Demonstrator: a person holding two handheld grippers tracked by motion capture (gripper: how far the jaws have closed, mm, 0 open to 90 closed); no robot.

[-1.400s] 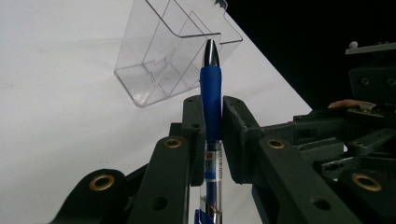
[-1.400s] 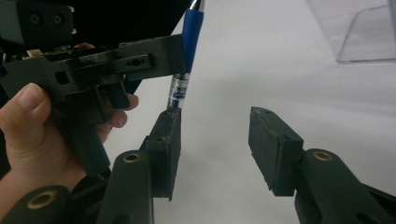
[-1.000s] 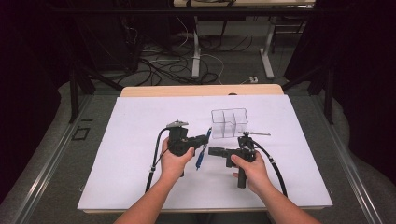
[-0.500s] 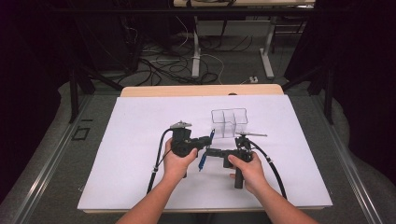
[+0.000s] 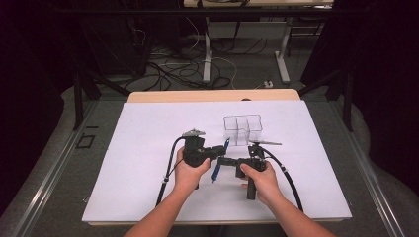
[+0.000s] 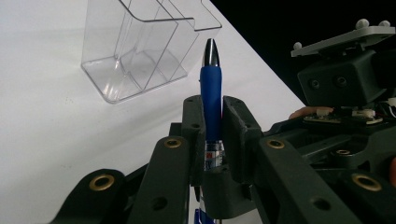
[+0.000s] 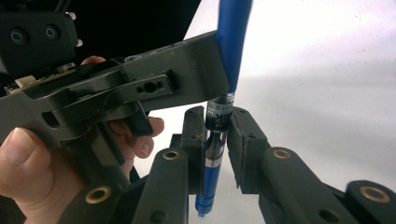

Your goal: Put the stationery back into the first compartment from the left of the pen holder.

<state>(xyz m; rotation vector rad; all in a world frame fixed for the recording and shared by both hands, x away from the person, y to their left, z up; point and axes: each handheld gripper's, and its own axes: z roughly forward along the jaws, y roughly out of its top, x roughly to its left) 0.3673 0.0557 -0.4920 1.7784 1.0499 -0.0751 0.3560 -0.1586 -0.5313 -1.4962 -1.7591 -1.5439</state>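
Your left gripper (image 5: 221, 150) has its jaws closed tight on the blue pen (image 5: 219, 157) — in the left gripper view the pads press the blue grip from both sides, with the pen's grey tip (image 6: 210, 49) standing up above them. Your right gripper (image 5: 223, 161) meets the same pen lower down, just beside the left one; in the right gripper view its jaws sit on either side of the clear, labelled section of the barrel (image 7: 217, 122). The left pad touches it, but a thin gap seems to remain at the right pad, so I cannot tell whether that grip is fully closed. From the high view the pen hangs tilted between your two hands above the white sheet (image 5: 143, 148), tip pointing away from you and toward the clear plastic organiser (image 5: 242, 129), which stands near but apart from the pen, its compartments open at the top. Your left hand (image 5: 190, 170) wraps the left handle, and your right hand (image 5: 259, 178) holds the right one — both over the middle of the table (image 5: 212, 95).
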